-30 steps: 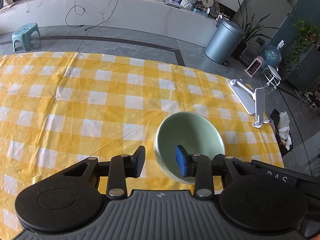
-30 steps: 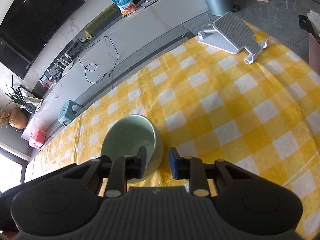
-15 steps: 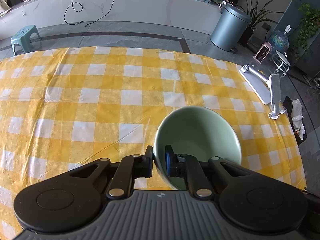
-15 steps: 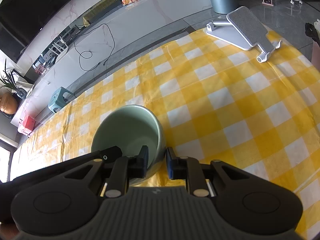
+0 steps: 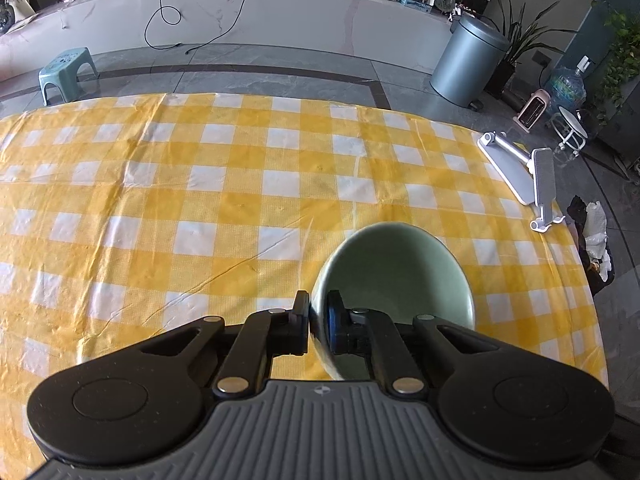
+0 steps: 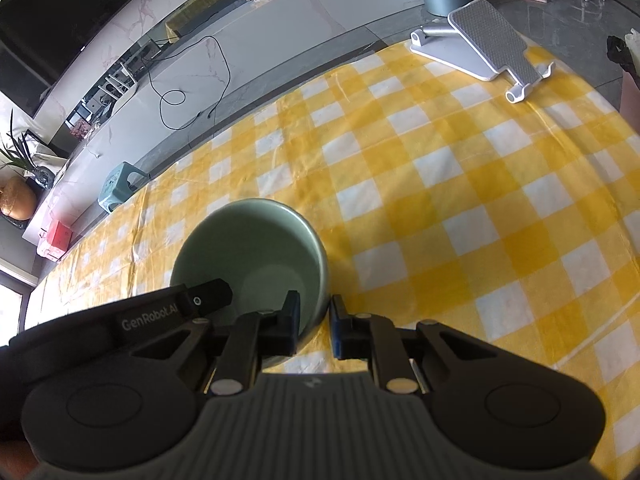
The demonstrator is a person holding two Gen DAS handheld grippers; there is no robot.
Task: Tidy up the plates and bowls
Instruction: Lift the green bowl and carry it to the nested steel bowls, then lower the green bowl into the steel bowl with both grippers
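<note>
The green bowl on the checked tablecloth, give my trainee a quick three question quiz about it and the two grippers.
1. True or false: the green bowl holds food.
2. Which grippers have jaws astride the bowl's rim? A left only, B right only, C both.
3. What grey thing lies near the yellow checked tablecloth's far corner?

Key: 1 false, it is empty. 2 C: the left gripper pinches the rim and the right gripper, jaws just closing, straddles it. 3 a folding stand.
</note>
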